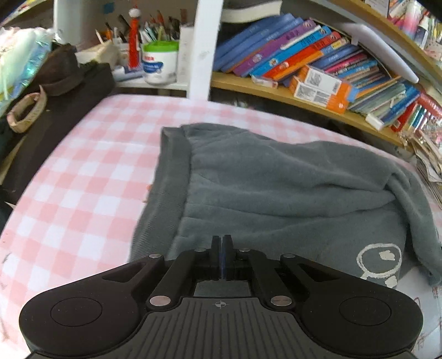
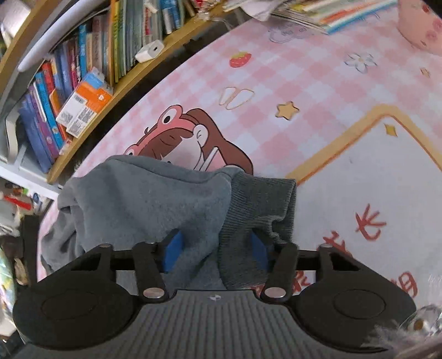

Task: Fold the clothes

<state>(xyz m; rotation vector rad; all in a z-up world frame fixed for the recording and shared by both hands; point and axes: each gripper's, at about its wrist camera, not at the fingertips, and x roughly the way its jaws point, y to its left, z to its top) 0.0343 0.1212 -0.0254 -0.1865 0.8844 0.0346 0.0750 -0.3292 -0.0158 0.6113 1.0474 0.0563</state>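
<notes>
Counter: pink checked mat (image 1: 83, 176) lying under grey sweatshirt (image 1: 276, 187).
Shelf: books (image 1: 304, 55) leaning.
Left gripper (image 1: 220, 243): jaws clenched, whether pinching fabric unclear.
Right gripper (image 2: 215, 248): jaws grasping the sweatshirt's cuff (image 2: 257, 210).

A table covered with a pink-and-white checked mat (image 1: 83, 171) carries a grey sweatshirt (image 1: 276, 187), which lies flat and rumpled toward the far edge, its ribbed hem running along its left side. On the mat's right part a cartoon figure (image 2: 190, 140), a strawberry (image 2: 239, 59), a star and red characters are printed around a white panel with a yellow border (image 2: 367, 176). A stack of books (image 2: 331, 13) sits at the far right corner.
</notes>
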